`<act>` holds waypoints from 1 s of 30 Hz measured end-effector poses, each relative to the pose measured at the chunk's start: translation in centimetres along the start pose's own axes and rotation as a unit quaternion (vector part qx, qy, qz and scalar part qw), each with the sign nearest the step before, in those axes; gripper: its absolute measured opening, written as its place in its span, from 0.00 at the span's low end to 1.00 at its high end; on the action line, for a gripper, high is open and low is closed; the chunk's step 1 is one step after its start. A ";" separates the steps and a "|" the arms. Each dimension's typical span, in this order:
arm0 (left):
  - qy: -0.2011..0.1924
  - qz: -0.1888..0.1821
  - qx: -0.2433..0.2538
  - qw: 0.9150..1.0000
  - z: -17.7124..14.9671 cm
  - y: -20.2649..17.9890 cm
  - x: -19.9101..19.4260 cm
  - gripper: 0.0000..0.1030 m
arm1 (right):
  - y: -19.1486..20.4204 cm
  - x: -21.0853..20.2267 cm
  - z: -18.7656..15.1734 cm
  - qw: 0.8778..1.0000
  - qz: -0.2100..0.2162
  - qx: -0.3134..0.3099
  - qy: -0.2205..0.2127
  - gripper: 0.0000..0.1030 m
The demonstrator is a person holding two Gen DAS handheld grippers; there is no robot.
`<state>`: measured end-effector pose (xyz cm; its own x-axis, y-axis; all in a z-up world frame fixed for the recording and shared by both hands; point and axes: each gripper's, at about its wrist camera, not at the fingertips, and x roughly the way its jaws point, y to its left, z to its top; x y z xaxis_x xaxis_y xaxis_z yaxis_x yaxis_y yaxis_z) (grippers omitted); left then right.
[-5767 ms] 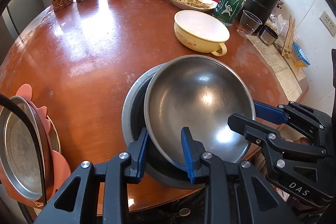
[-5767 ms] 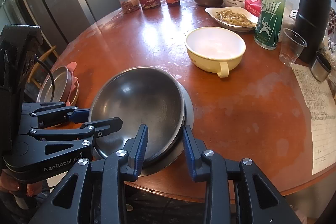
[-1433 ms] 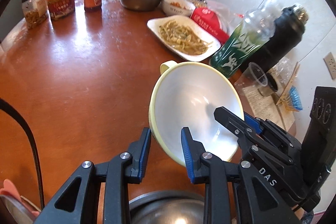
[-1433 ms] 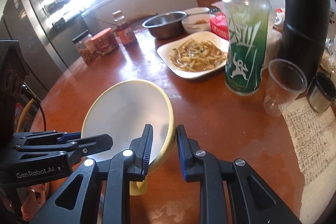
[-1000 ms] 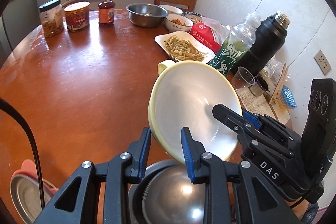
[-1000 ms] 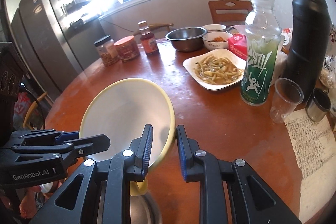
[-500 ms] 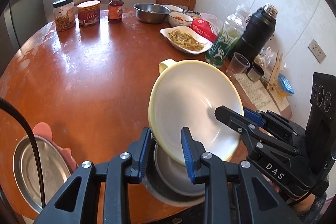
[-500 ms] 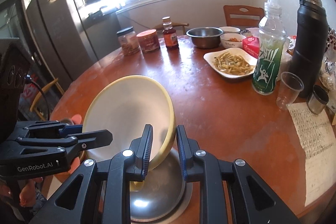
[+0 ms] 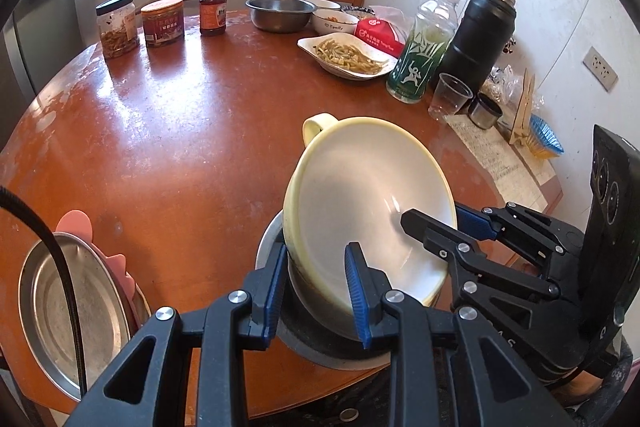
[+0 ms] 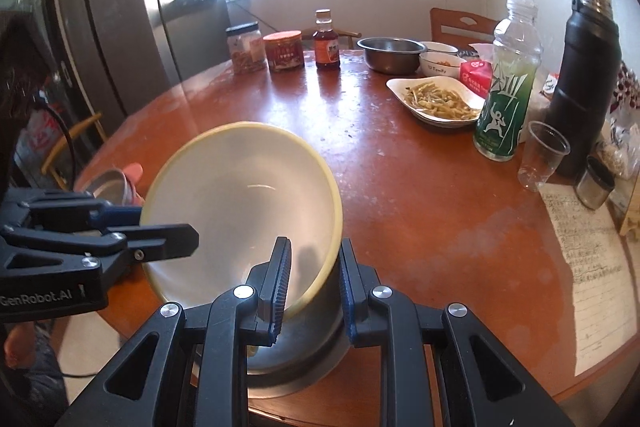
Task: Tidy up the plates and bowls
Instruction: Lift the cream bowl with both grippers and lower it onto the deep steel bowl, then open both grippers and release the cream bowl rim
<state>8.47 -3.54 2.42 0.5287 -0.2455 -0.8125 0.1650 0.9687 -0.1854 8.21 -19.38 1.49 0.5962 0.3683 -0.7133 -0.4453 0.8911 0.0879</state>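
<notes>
A cream bowl with a yellow rim and a handle [image 9: 360,195] [image 10: 240,195] is held tilted by both grippers, low over the stacked steel bowls [image 9: 304,339] [image 10: 304,347] at the table's near edge. My left gripper [image 9: 316,291] is shut on the bowl's near rim. My right gripper [image 10: 310,279] is shut on its right rim and shows in the left wrist view [image 9: 436,227]. A steel plate [image 9: 68,311] on a pink mat lies at the left edge.
On the round wooden table [image 9: 168,131] stand a plate of noodles [image 9: 346,57], a green bottle [image 9: 422,59], a black thermos [image 9: 480,39], a plastic cup [image 9: 450,95], a steel bowl [image 9: 278,13], jars [image 9: 162,21] and a sauce bottle [image 9: 212,7].
Both grippers have carried the cream bowl back toward the near edge and lowered it onto the stacked steel bowls, with the bowl held throughout.
</notes>
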 end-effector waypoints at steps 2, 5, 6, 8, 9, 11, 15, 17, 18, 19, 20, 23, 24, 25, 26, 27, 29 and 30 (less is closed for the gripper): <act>0.002 0.001 -0.001 1.000 -0.1 0.0 0.1 0.29 | 0.1 0.2 -0.2 1.000 -0.004 -0.008 0.005 0.23; 0.000 0.005 0.002 1.000 -0.1 -0.1 0.1 0.29 | 0.3 0.4 -0.4 1.000 -0.007 -0.016 0.010 0.23; -0.001 0.004 0.003 1.000 -0.2 -0.1 0.0 0.29 | 0.3 0.5 -0.5 1.000 -0.010 -0.019 0.011 0.24; -0.002 0.003 0.005 1.000 -0.1 -0.2 0.0 0.29 | 0.4 0.5 -0.5 1.000 -0.015 -0.024 0.013 0.25; -0.001 0.003 0.007 1.000 -0.2 -0.2 0.1 0.29 | 0.3 0.5 -0.5 0.999 -0.016 -0.024 0.014 0.25; 0.002 0.001 0.007 1.000 -0.2 -0.3 0.2 0.29 | 0.3 0.5 -0.6 0.999 -0.014 -0.025 0.015 0.25; 0.007 0.001 0.009 1.000 -0.3 -0.3 0.6 0.29 | 0.4 0.6 -0.7 0.999 -0.015 -0.030 0.021 0.25; 0.009 0.000 0.009 1.000 -0.4 -0.3 0.7 0.29 | 0.3 0.5 -0.7 0.999 -0.013 -0.028 0.023 0.25; 0.010 0.001 0.009 1.000 -0.4 -0.3 0.7 0.29 | 0.2 0.5 -0.7 0.999 -0.010 -0.026 0.024 0.25; 0.011 0.000 0.010 1.000 -0.4 -0.2 0.7 0.29 | 0.2 0.4 -0.6 0.999 -0.009 -0.025 0.024 0.25; 0.011 0.000 0.011 1.000 -0.4 -0.3 0.8 0.29 | 0.1 0.3 -0.6 0.999 -0.008 -0.025 0.023 0.26; 0.012 0.000 0.012 1.000 -0.4 -0.3 0.9 0.29 | 0.2 0.2 -0.5 0.999 -0.006 -0.024 0.023 0.26; 0.013 0.001 0.013 1.000 -0.4 -0.3 0.9 0.29 | 0.2 0.2 -0.4 0.999 -0.006 -0.024 0.022 0.26; 0.013 0.001 0.013 1.000 -0.4 -0.2 0.9 0.29 | 0.2 0.1 -0.4 0.999 -0.006 -0.023 0.022 0.27; 0.013 0.001 0.013 1.000 -0.4 -0.3 0.9 0.29 | 0.1 0.1 -0.3 1.000 -0.003 -0.021 0.022 0.28; 0.013 0.000 0.013 1.000 -0.4 -0.2 0.9 0.29 | 0.0 0.0 -0.2 1.000 -0.001 -0.019 0.021 0.30; 0.012 -0.002 0.012 1.000 -0.4 -0.2 0.9 0.29 | 0.1 -0.1 -0.1 1.000 0.000 -0.017 0.020 0.34; 0.013 -0.003 0.012 1.000 -0.4 -0.2 1.0 0.29 | 0.0 -0.1 0.0 1.000 0.000 -0.015 0.018 0.36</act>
<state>8.60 -3.99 1.46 0.5066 -0.2499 -0.8252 0.1882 0.9660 -0.1770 8.11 -19.40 1.57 0.5714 0.3587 -0.7381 -0.4663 0.8820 0.0676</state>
